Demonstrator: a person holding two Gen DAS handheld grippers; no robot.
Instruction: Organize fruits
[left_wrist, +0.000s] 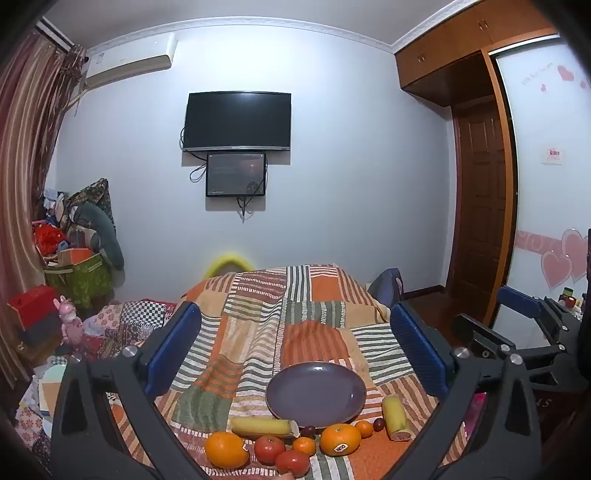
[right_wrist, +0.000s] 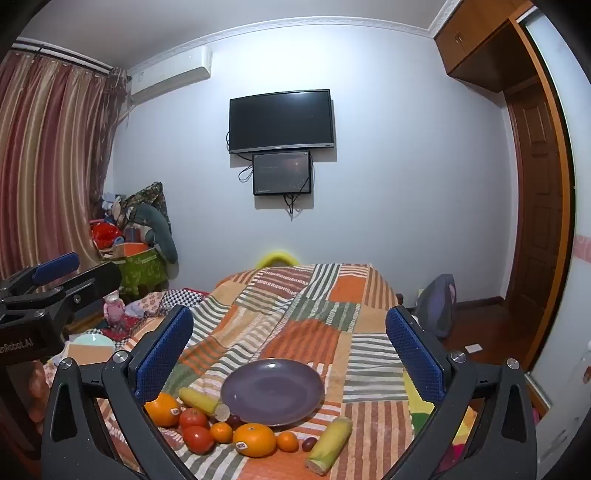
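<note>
Ahead of and between the spread fingers (left_wrist: 186, 347), the purple plate (left_wrist: 316, 393) lay bare on the bed (left_wrist: 258, 314), open from above. A crowded row of oranges (left_wrist: 340, 438), tomatoes (left_wrist: 269, 449) and small fruit blocked the near approach, with one corn cob (left_wrist: 264, 427) touching the plate's near rim and another (left_wrist: 396, 417) just beside its right edge. Beyond the plate the quilt (right_wrist: 314, 306) lay open.

The purple plate (right_wrist: 272, 392) looks glossy and smooth, ceramic probably. The patchwork quilt (right_wrist: 314, 317) is matt woven cloth, and the wardrobe (left_wrist: 476, 206) is polished wood.
</note>
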